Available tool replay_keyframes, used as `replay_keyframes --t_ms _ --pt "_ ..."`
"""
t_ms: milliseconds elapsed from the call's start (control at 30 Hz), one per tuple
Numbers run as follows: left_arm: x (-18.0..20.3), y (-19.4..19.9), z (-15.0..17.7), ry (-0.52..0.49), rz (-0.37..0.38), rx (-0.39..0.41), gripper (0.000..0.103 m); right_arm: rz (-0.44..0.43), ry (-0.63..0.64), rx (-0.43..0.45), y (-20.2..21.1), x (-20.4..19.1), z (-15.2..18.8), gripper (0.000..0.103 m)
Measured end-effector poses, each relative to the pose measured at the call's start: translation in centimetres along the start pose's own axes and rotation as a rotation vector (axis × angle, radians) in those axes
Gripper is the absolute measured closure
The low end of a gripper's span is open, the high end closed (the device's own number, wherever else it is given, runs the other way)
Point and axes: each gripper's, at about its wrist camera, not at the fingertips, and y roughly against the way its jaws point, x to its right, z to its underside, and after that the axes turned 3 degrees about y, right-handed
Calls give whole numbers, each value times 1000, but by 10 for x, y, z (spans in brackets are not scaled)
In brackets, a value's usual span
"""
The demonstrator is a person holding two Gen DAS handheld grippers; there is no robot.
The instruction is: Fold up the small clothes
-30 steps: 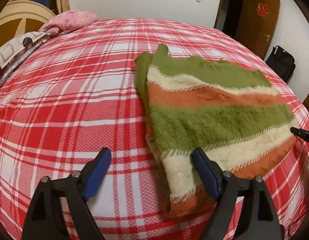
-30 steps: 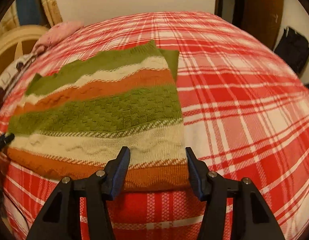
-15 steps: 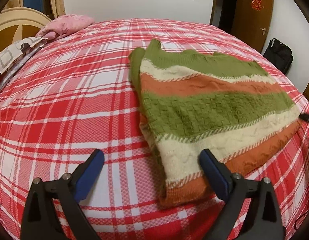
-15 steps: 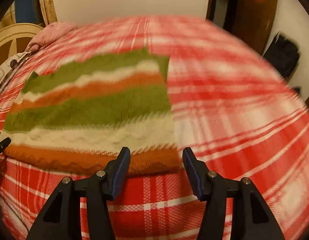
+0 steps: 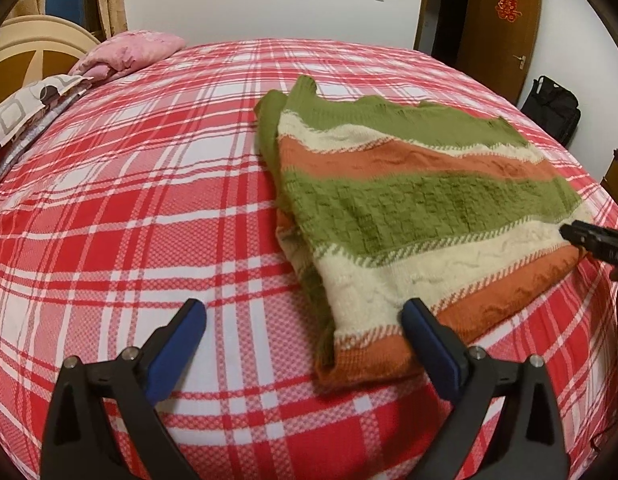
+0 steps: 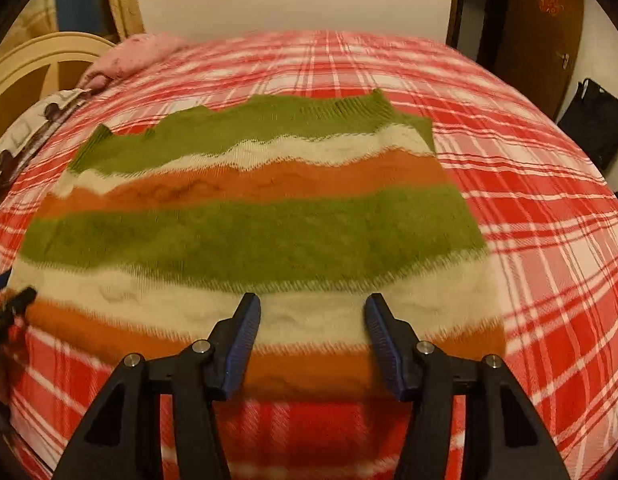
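Bed [image 5: 109, 208] w/ red-and-white plaid cover filled most of both views; everything below is placed relative to the sweater. Striped knit sweater [image 5: 409, 216] (green, cream, orange bands) lay folded flat on the cover, orange hem toward the cameras, green neck edge toward the far wall.

Wooden door [image 5: 501, 28] w/ a red emblem stood well beyond the sweater's far right corner. Cream headboard [image 5: 33, 48] sat far off past its left side. Pink pillow [image 5: 129, 52] lay well apart from the sweater, near the headboard, w/ a patterned pillow [image 5: 21, 116] just beside it. Black bag [image 5: 557, 108] was on the floor beyond the sweater's right edge, by the door.

Left gripper [image 5: 305, 328] was at the sweater's near left corner, jaws spread very wide, nothing gripped; its right blue pad sat in front of the orange hem, left pad over bare cover.

Right gripper [image 6: 313, 336] was at about the middle of the hem, jaws roughly half open, not clamped on the knit; sweater [image 6: 249, 236] looked blurred there. Its black tip [image 5: 589, 240] also showed at the sweater's right edge.
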Motion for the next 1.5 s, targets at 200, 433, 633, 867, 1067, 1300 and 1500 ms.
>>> replay_keyframes --t_ms 200,433,633,867,1067,1300,1500 --pt "0 4 4 -3 9 2 0 44 28 -27 4 -4 5 47" --pt "-18 26 13 45 77 24 0 74 35 -47 22 -14 11 47" --pt "-61 48 24 109 -21 84 0 57 146 -40 39 -40 26 47" --pt "-100 47 27 202 -76 91 0 -12 363 76 59 -129 16 44" --pt "-115 46 29 237 -73 91 0 -96 556 137 61 -212 11 44" --pt "-130 47 31 286 -26 106 0 -106 714 176 45 -281 19 44" --pt "-135 49 31 300 8 114 0 -80 753 185 24 -305 19 44"
